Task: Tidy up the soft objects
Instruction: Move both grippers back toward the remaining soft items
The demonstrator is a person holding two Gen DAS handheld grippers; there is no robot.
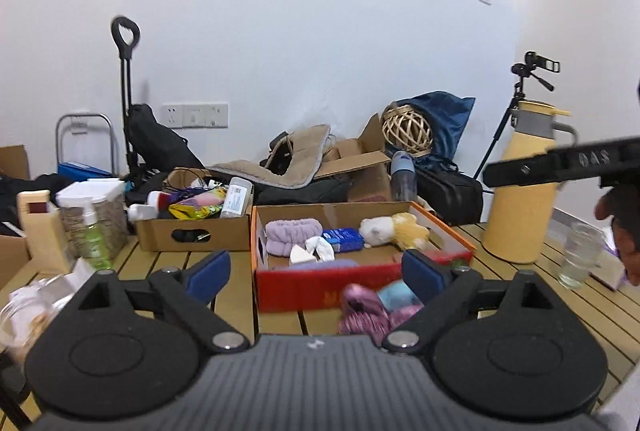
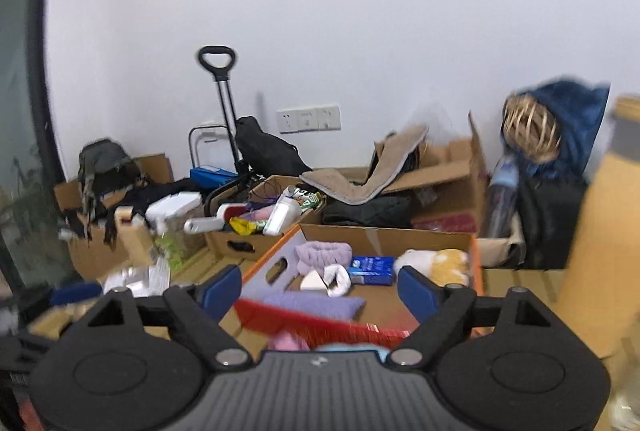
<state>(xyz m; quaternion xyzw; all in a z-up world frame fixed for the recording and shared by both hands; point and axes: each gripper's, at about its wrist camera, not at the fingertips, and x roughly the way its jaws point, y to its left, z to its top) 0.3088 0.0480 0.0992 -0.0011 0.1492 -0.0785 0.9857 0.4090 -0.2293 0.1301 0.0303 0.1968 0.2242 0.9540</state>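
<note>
Red-fronted cardboard box (image 1: 360, 287) on slatted wooden tabletop (image 1: 236, 295).
Inside: one lilac headband (image 1: 294, 235), one plush toy (image 1: 394, 229); left gripper (image 1: 316, 273) and right gripper (image 2: 320, 289) fingers spread wide, empty.

Lighting: even, soft indoor light, faint shadows on white wall (image 1: 320, 11). Fisheye bending and dark corners — both views. Right wrist view motion-blurred — red box (image 2: 320, 327) edge smeared.

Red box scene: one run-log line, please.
left tongs: open, empty | right tongs: open, empty | red box: holds soft items | pink bundle: outside, in front
</note>
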